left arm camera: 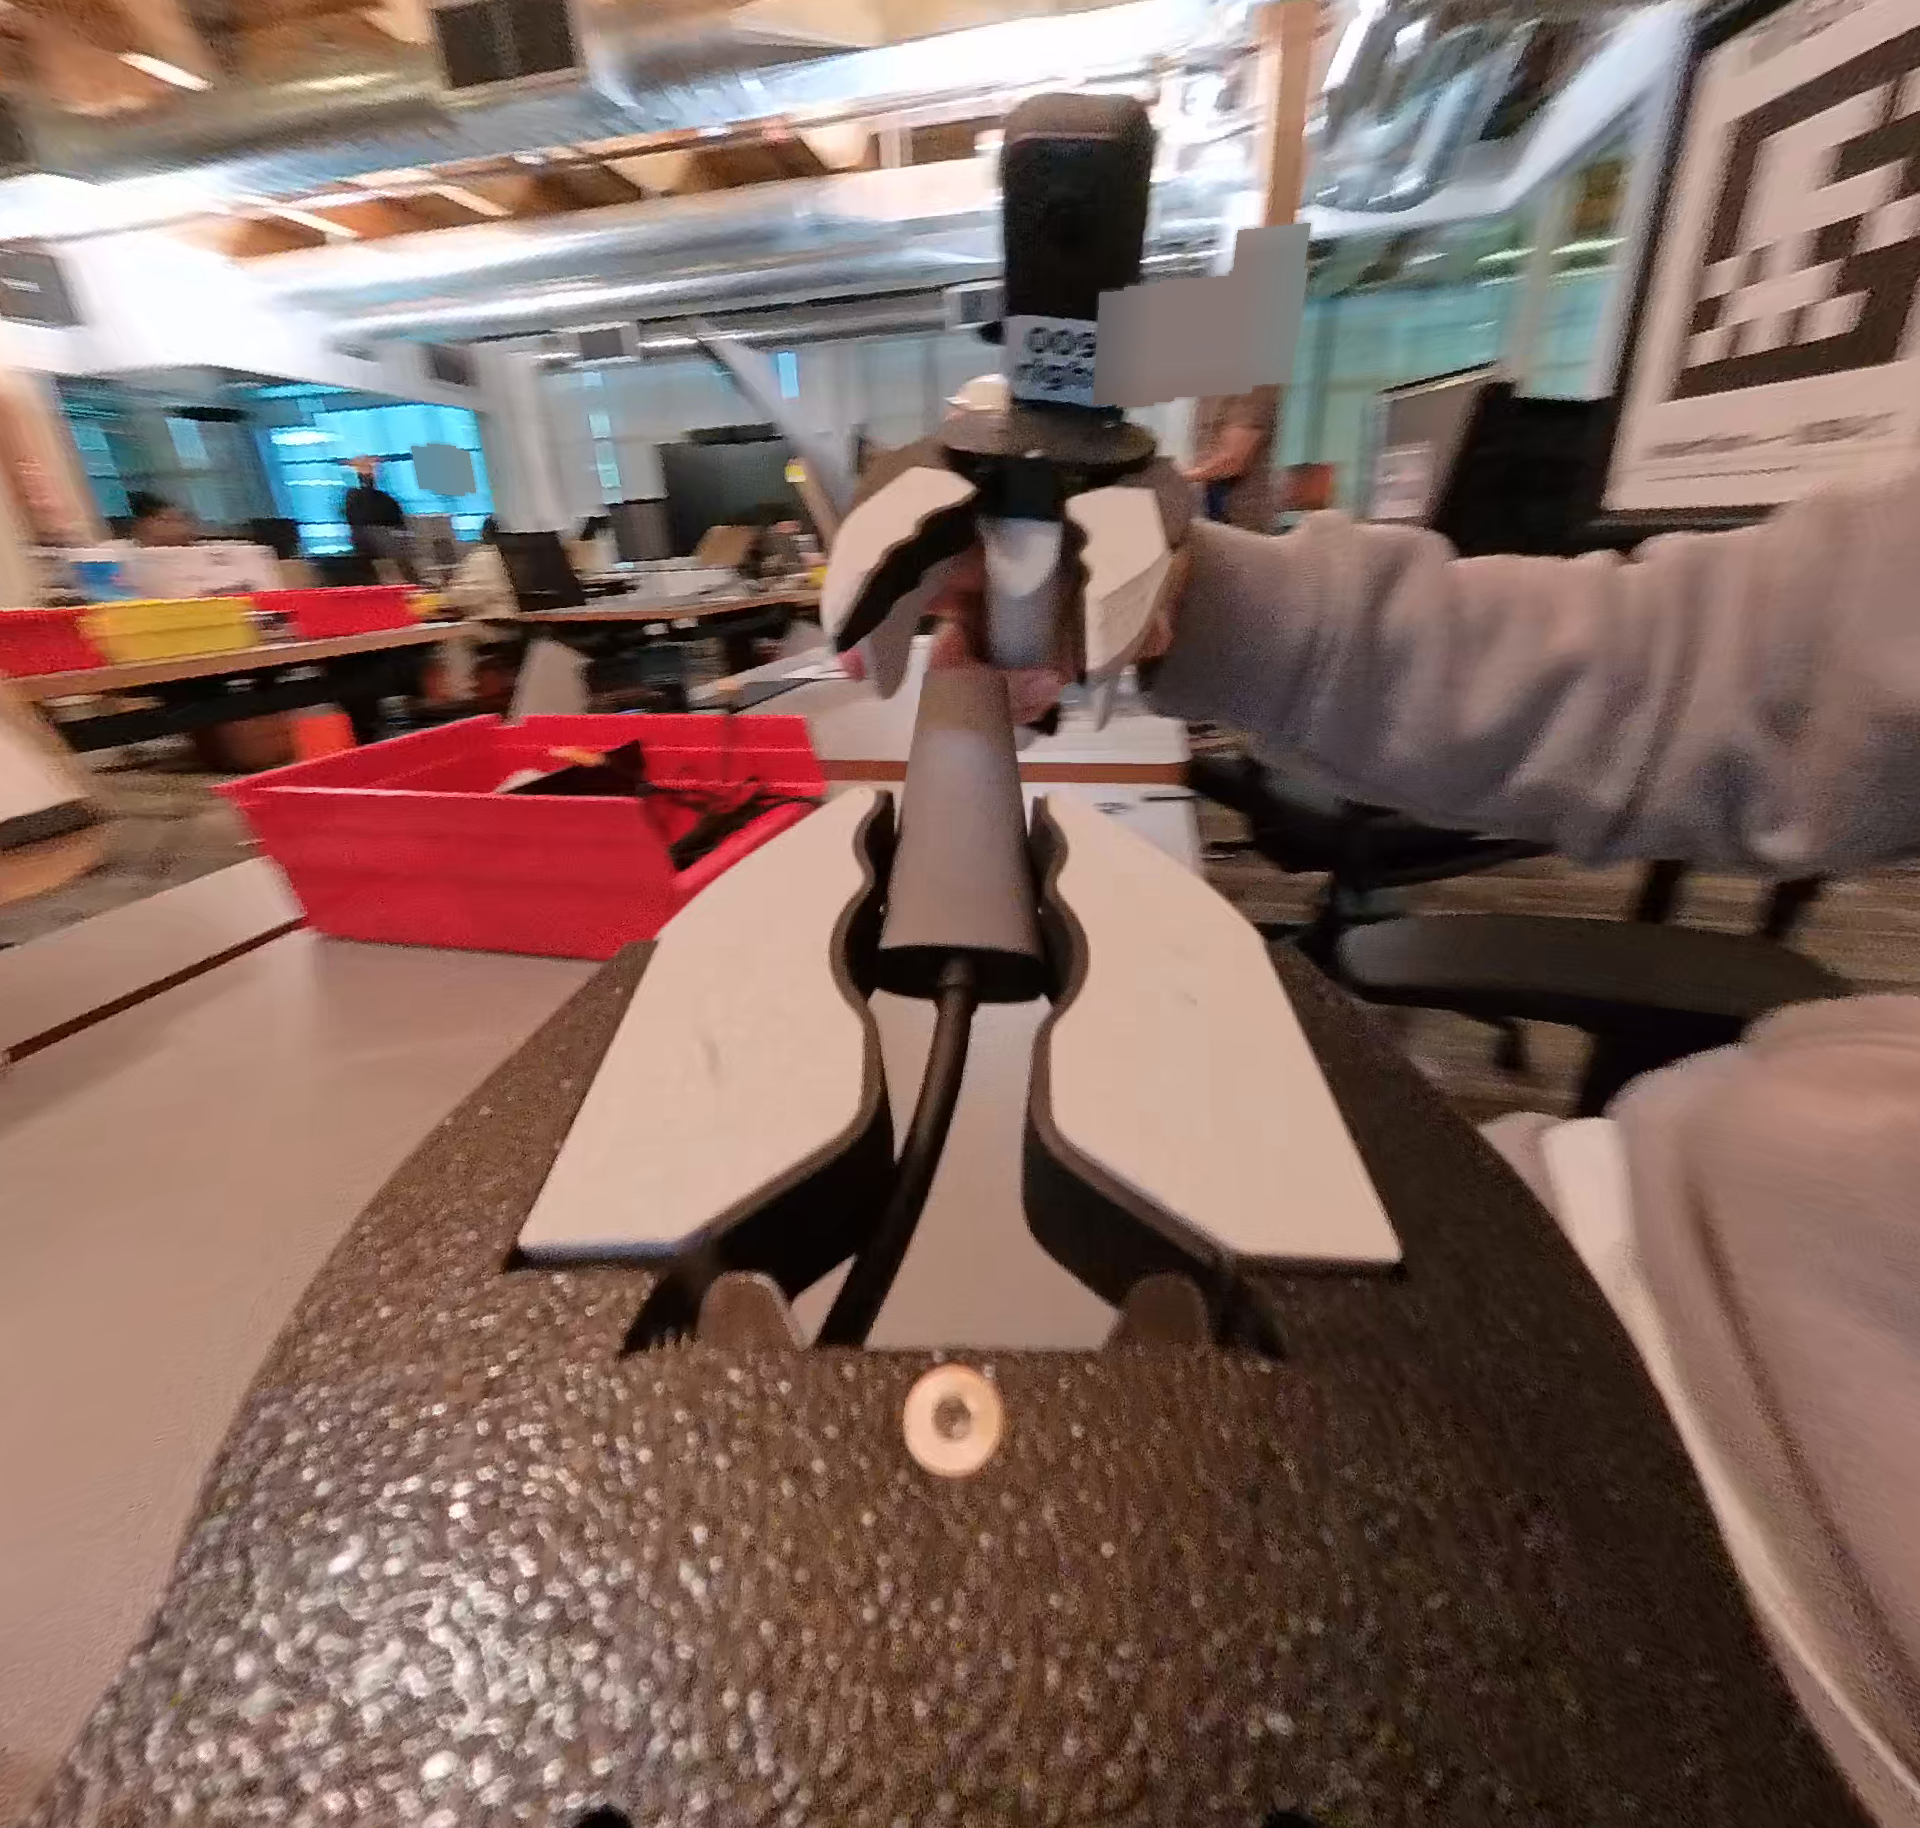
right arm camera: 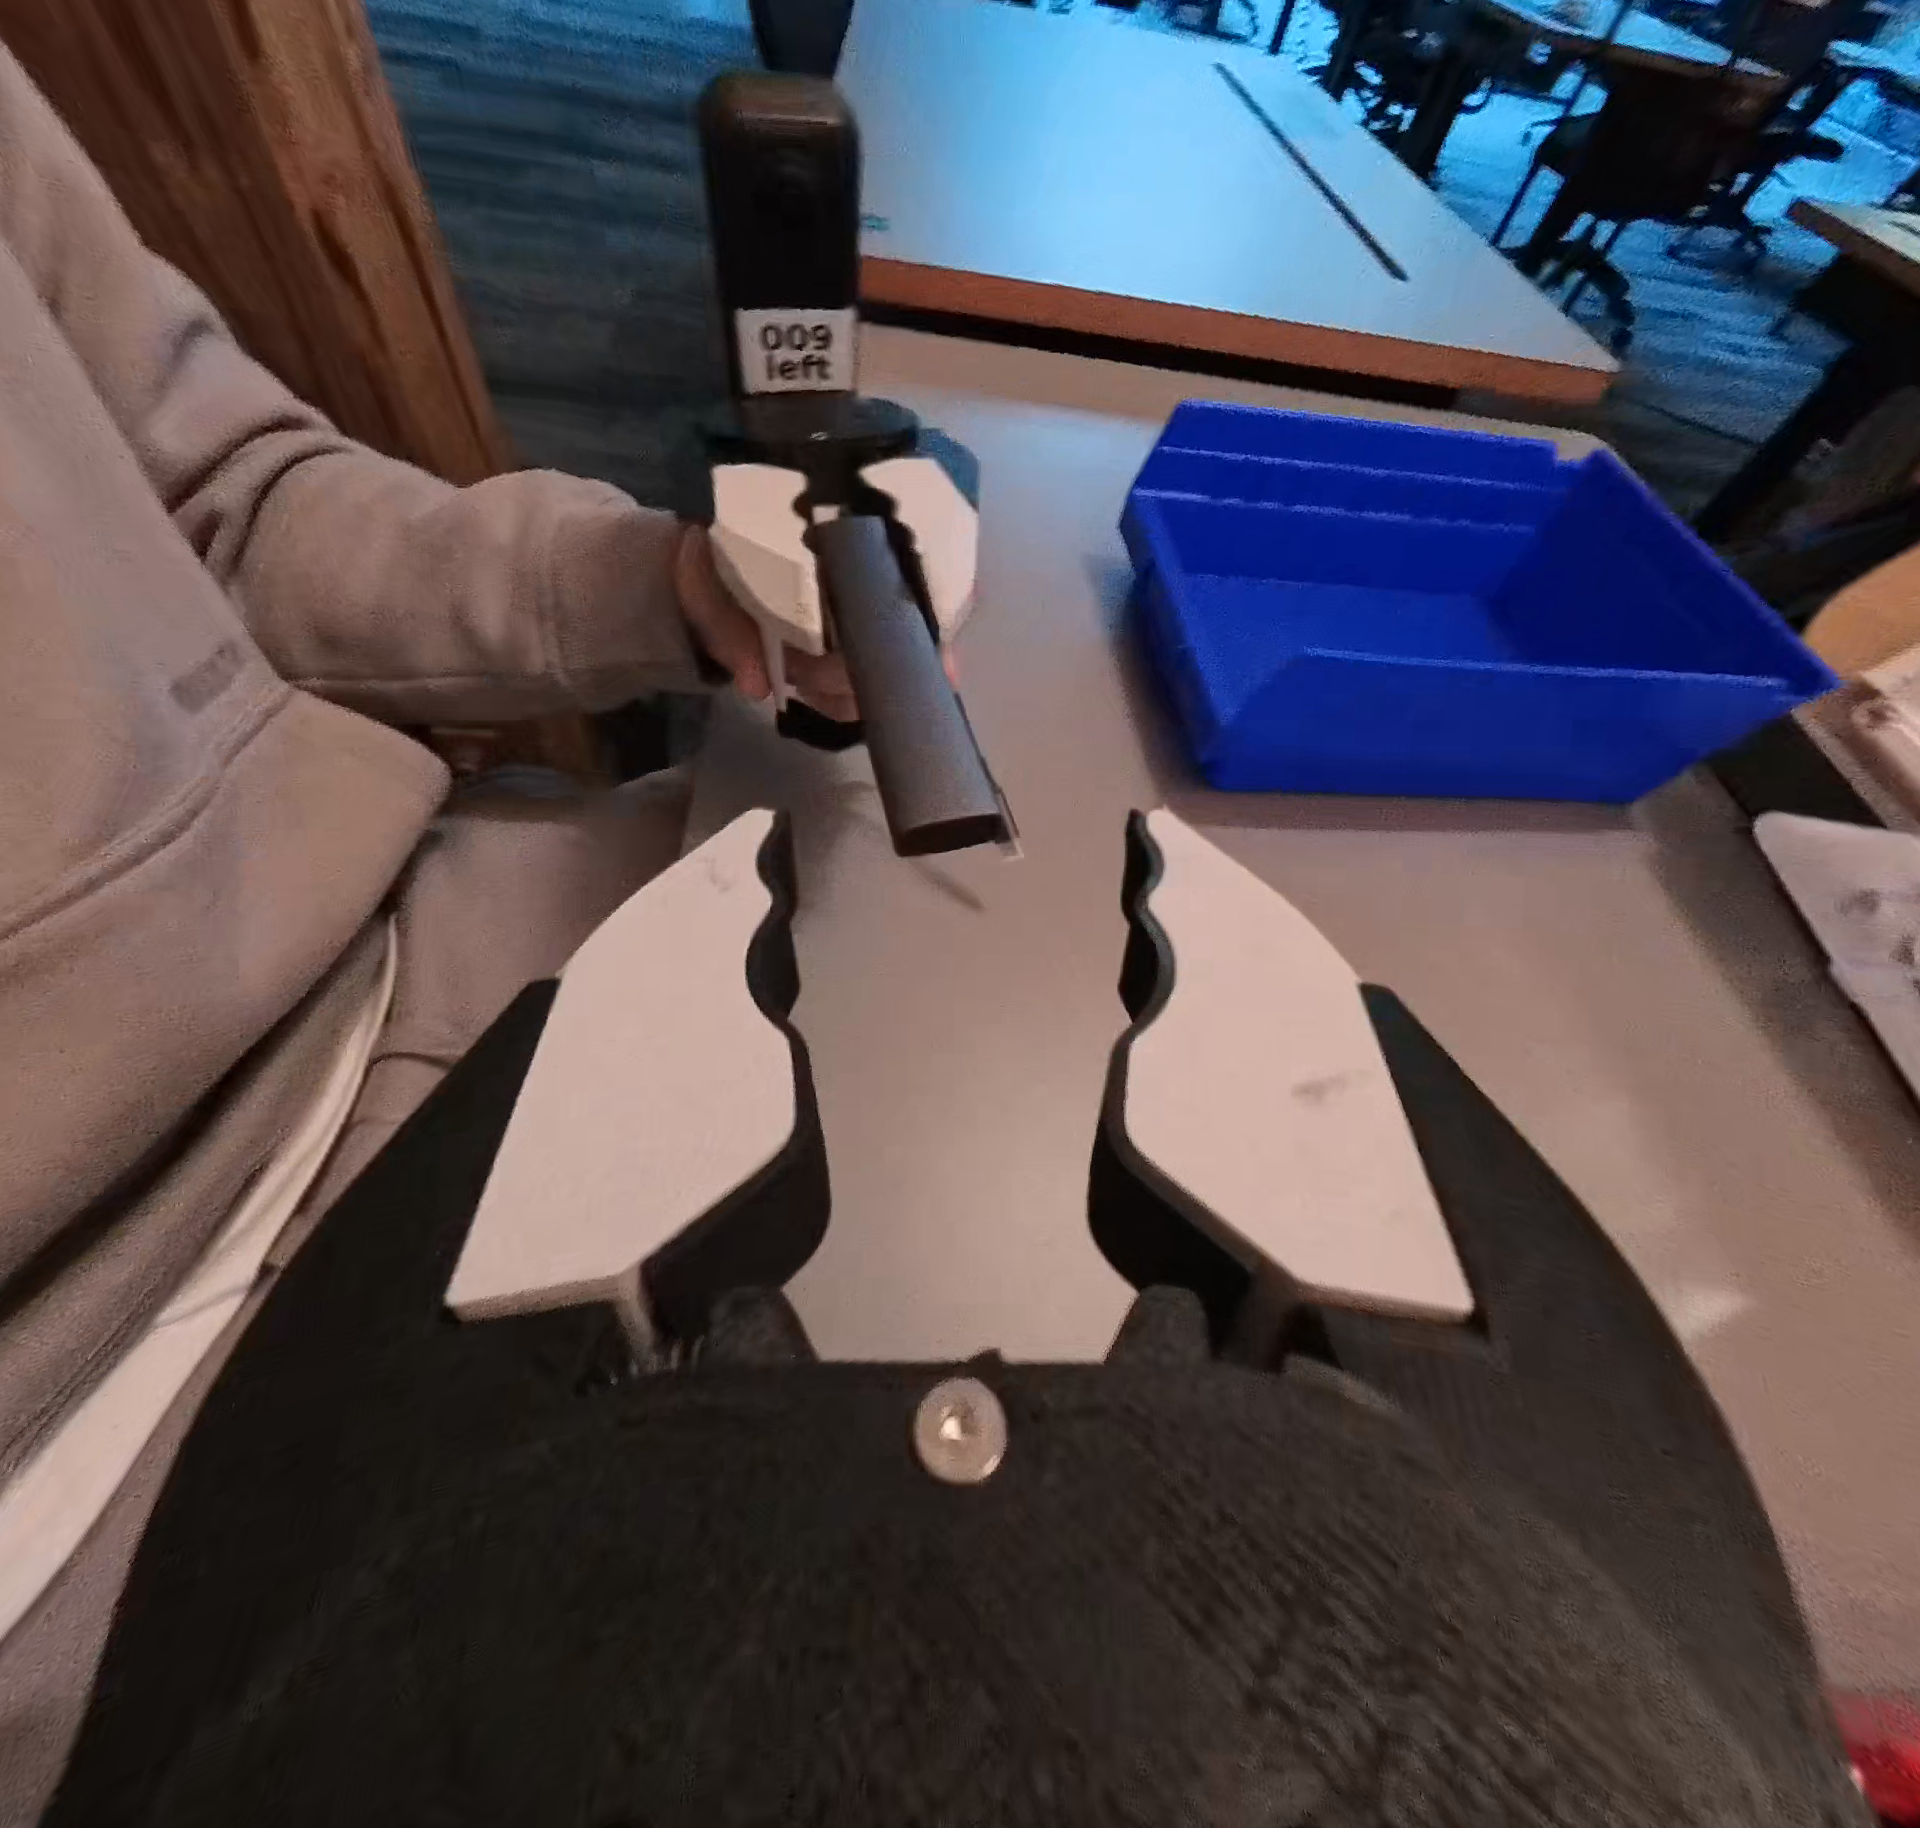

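My left gripper point(left arm camera: 958, 812) is shut on a dark grey bar point(left arm camera: 956, 843) that sticks out forward along the fingers. A black cable point(left arm camera: 914, 1155) runs from the bar's near end back between the fingers. My right gripper point(right arm camera: 956, 822) is open and empty, facing the left gripper point(right arm camera: 868, 635) across the table. The bar's point(right arm camera: 899, 677) free end hangs just at the right gripper's fingertips, left of centre, touching neither. In the left wrist view the right gripper point(left arm camera: 992, 635) shows open around the bar's far end, held by a hand in a grey sleeve point(left arm camera: 1507, 677).
A blue bin point(right arm camera: 1455, 635) stands on the grey table point(right arm camera: 1351, 999) to the right. A red bin point(left arm camera: 468, 843) holding dark items sits at the table's other end. Papers point(right arm camera: 1849, 905) lie at the right edge. A black chair point(left arm camera: 1558, 968) and a wooden post point(right arm camera: 208, 168) stand nearby. The gap from one gripper's tips to the other's is roughly 8 centimetres.
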